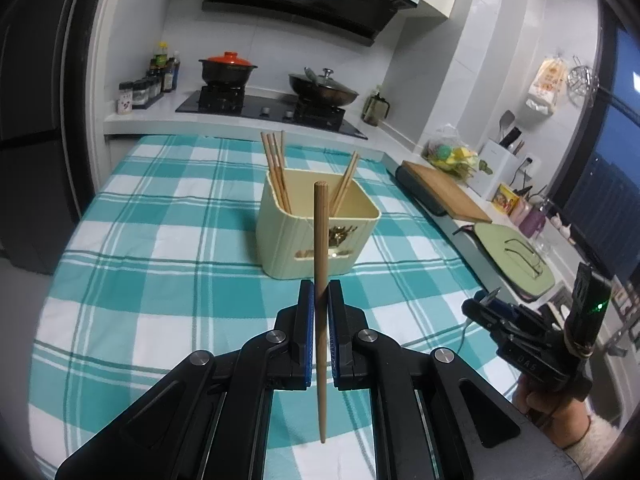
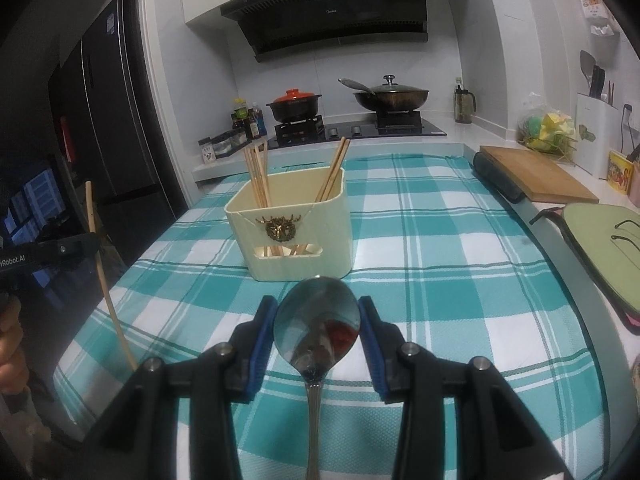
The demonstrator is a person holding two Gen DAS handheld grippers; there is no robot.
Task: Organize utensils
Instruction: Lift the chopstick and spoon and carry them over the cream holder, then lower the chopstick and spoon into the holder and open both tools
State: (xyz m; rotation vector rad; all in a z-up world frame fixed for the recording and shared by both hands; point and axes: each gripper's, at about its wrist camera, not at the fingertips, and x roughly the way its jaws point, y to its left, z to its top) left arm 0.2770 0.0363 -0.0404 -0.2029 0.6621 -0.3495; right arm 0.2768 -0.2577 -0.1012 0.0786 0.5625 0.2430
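- Progress: partway, by my read. Holder (image 2: pixel 292 228) (cream box w/ brass deer badge) sits near the middle of the desk (image 2: pixel 440 264), a bit toward the far edge by the stove, and already has chopsticks standing in it.
- Done so far: one bunch of chopsticks (image 1: pixel 276 168) leans in the holder's far-left corner, a smaller pair (image 1: pixel 346 184) leans toward its far-right side. Thru the front slot you can see their lower ends inside.
- In hand now, L: your left claw (image 1: pixel 320 320) is clenched on a single chopstick (image 1: pixel 320 248), pads pinching it at about mid-length, stick roughly upright, thick end up. It's held above the cloth at the near side of the holder, not over the opening yet.
- In hand now, R: your right claw (image 2: pixel 318 320) is grasping a metal spoon (image 2: pixel 316 320) across the bowl, handle trailing back toward you. Also near side of the holder, clear of it.
- Left to do: both items still need to go into the holder – chopstick w/ the others, spoon in whichever section you use for it (can't tell if there's a divider).
- Cloth around the holder shows no other loose utensils in either view, so these two look like the last ones. That's a judgement, near edge is hidden by the claws.
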